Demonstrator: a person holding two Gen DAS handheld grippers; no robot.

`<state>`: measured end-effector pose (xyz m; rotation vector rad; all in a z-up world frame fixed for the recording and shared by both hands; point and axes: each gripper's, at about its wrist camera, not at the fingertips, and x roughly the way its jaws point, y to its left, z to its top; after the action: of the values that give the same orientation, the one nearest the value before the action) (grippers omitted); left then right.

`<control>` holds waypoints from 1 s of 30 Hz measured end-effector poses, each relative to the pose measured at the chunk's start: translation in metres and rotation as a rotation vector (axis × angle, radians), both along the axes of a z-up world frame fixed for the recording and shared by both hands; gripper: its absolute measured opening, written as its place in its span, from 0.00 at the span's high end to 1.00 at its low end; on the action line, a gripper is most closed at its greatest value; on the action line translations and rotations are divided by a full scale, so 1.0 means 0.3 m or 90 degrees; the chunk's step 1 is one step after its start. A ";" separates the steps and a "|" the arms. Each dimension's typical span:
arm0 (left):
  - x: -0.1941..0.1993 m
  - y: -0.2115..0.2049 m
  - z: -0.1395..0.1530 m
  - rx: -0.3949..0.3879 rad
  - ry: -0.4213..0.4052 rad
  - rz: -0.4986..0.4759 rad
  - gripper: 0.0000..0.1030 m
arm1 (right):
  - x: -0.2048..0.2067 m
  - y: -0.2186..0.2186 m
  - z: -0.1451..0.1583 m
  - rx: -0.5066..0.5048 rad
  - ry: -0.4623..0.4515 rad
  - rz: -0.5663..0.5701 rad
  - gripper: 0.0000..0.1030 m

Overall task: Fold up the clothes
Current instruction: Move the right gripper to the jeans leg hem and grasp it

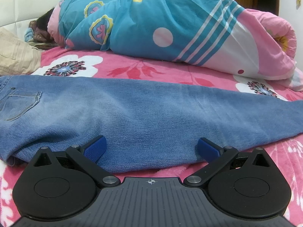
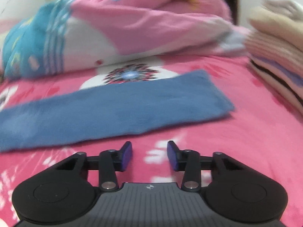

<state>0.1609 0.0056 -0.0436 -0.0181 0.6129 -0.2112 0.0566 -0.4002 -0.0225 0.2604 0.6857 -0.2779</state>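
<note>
Jeans lie flat across the bed, ready for folding; left tool wide over their near edge; right tool narrowed, empty, beside the leg end.

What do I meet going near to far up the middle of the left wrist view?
Left gripper → jeans → pink floral blanket → rolled quilt.

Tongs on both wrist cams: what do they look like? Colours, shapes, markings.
Both match. The left tongs and right tongs have blue ribbed pads on black link arms joined by silver pivot pins. Each side ends in a rounded black housing with a raised disc. Between them sits a grey ribbed plate bearing a small white crosshair mark. No cables, sleeves or hands in view.
</note>
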 end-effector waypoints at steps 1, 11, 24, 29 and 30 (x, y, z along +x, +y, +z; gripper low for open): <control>0.000 0.000 0.000 0.000 0.000 0.000 0.00 | -0.015 -0.033 0.006 0.037 -0.011 -0.020 0.59; 0.000 0.003 -0.002 -0.004 0.000 0.000 0.00 | -0.015 -0.292 -0.112 0.425 -0.089 -0.200 0.60; 0.001 0.003 -0.001 -0.004 0.000 0.000 0.00 | 0.075 -0.329 -0.137 0.472 -0.106 -0.217 0.50; 0.001 0.003 0.000 -0.004 0.000 0.000 0.00 | 0.095 -0.333 -0.138 0.478 -0.110 -0.216 0.46; 0.001 0.004 0.000 -0.004 0.000 0.000 0.00 | 0.100 -0.334 -0.138 0.479 -0.111 -0.215 0.45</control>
<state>0.1611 0.0067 -0.0438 -0.0242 0.6120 -0.2127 0.0868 -0.5004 -0.0640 1.1132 0.5468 -0.3045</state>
